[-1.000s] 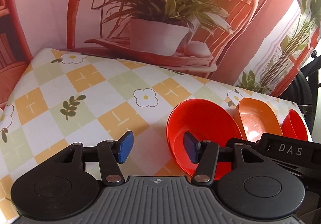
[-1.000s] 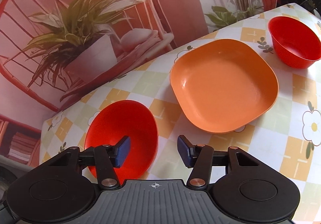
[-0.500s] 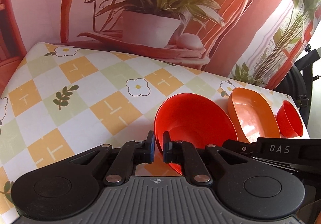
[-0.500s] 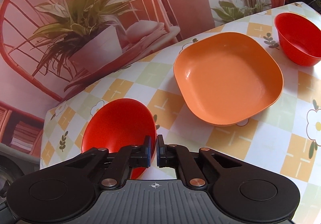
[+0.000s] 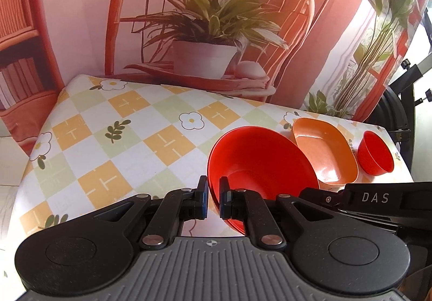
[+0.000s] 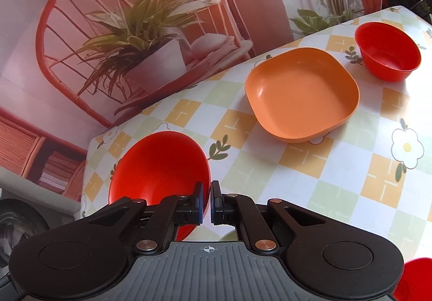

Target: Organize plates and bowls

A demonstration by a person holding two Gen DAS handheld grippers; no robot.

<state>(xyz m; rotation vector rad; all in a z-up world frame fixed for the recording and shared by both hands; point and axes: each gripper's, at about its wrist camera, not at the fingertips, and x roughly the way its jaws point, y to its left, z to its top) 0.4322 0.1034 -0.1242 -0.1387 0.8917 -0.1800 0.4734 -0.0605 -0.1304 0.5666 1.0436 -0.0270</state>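
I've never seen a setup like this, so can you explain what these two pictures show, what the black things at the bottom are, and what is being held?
The black parts are two hand-held grippers, one in each of a person's hands. Each carries a wide-angle camera looking forward along its two fingers, so each picture is one gripper's own view.

In the left view, the left gripper is shut on the near rim of a large red bowl. In the right view, the right gripper pinches the same bowl's rim on the other side, so both grip one bowl.

On the table's checkered flower-print cloth also sit an orange square dish and, beyond it, a small red bowl. They stand apart, not stacked. The chair and plant behind are a printed backdrop.
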